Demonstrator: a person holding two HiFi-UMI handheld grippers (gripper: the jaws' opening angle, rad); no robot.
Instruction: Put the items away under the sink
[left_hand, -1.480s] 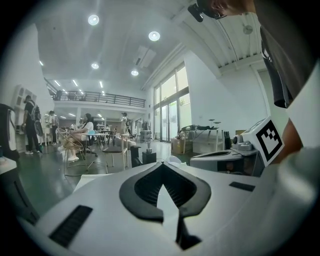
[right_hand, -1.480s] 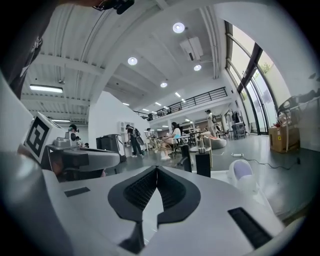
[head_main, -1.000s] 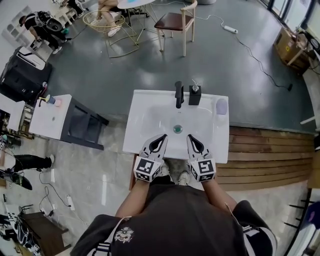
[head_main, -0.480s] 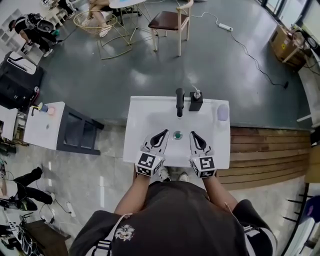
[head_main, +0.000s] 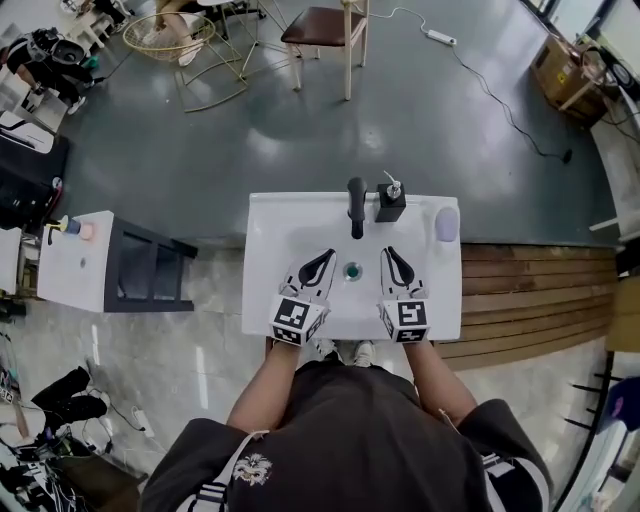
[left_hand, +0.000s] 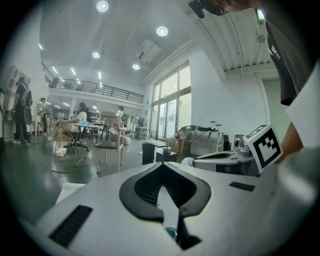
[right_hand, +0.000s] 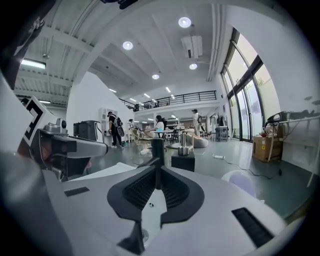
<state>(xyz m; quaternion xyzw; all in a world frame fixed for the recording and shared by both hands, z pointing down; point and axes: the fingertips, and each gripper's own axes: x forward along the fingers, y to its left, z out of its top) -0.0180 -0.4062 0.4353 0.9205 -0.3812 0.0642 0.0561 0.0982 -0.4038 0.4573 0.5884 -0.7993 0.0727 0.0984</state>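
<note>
A white sink (head_main: 270, 215) stands in front of me in the head view, with a black faucet (head_main: 356, 195) at its back rim. A black soap dispenser (head_main: 390, 203) stands next to it and a lavender item (head_main: 446, 224) lies at the right corner. My left gripper (head_main: 322, 260) hovers over the basin left of the green drain (head_main: 352, 271), jaws together and empty. My right gripper (head_main: 390, 256) hovers right of the drain, also shut and empty. The right gripper view shows the faucet (right_hand: 158, 150) and the dispenser (right_hand: 183, 157) just ahead.
A white side table (head_main: 75, 262) on a dark frame stands to the left of the sink. Wooden decking (head_main: 530, 300) runs along the right. A chair (head_main: 320, 30) stands far across the grey floor. My shoes (head_main: 340, 350) show at the sink's front edge.
Both grippers have moved forward from the sink's near rim to over the basin, closer to the faucet. Their jaws have stayed together.
</note>
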